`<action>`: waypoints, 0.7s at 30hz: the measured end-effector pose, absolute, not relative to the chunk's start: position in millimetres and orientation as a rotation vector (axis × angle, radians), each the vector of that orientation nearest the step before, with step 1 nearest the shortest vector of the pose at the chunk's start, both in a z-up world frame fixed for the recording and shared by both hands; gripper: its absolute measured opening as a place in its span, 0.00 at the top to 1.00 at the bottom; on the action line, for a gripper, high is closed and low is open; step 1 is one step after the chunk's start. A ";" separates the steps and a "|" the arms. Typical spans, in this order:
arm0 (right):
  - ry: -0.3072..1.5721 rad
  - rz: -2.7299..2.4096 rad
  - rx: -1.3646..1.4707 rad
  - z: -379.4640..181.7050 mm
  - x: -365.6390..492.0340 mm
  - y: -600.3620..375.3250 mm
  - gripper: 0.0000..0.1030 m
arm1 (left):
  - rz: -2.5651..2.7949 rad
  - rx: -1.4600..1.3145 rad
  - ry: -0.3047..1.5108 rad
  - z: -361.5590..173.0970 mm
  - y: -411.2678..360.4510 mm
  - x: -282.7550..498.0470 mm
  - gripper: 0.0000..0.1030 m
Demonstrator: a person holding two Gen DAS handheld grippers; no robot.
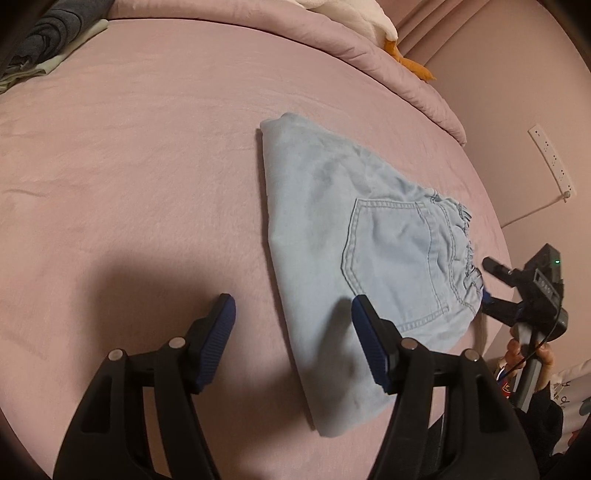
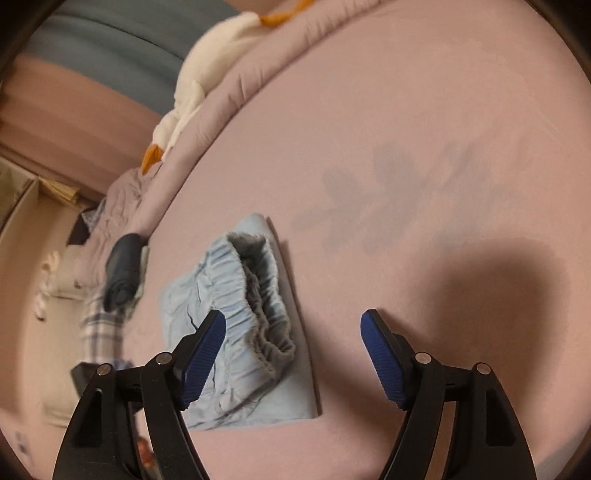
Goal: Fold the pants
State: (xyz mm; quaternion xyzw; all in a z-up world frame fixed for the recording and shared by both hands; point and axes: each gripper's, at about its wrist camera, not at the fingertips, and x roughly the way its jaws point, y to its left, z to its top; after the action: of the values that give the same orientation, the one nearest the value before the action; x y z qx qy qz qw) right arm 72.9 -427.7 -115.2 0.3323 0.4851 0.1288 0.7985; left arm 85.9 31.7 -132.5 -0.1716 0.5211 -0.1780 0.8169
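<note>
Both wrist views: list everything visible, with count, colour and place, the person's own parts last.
pants: one, light blue denim, folded flat on the bed, back pocket up
bed sheet: one, pink, under everything
quilt: one, pink, bunched along the far edge
goose toy: one, white with orange, on the quilt
folded clothes: small pile, dark grey and pale, far corner
power strip: one, white, on the wall
left hand-held gripper: black, blue pads, open
right hand-held gripper: black, blue pads, open

No legible text found; markings on the right gripper's (image 1: 491, 286) display panel possibly digits, unreadable
</note>
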 end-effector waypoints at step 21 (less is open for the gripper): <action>1.156 0.425 0.436 -112.3 116.4 -360.1 0.14 | -0.438 -0.313 1.112 -134.9 5.1 112.8 0.30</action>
State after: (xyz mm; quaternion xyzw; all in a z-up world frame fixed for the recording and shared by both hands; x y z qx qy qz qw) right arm 116.4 -360.1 -112.3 0.2030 0.5379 0.1979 0.7939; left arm 112.8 5.1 -134.9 -0.1466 0.5215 -0.2052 0.8151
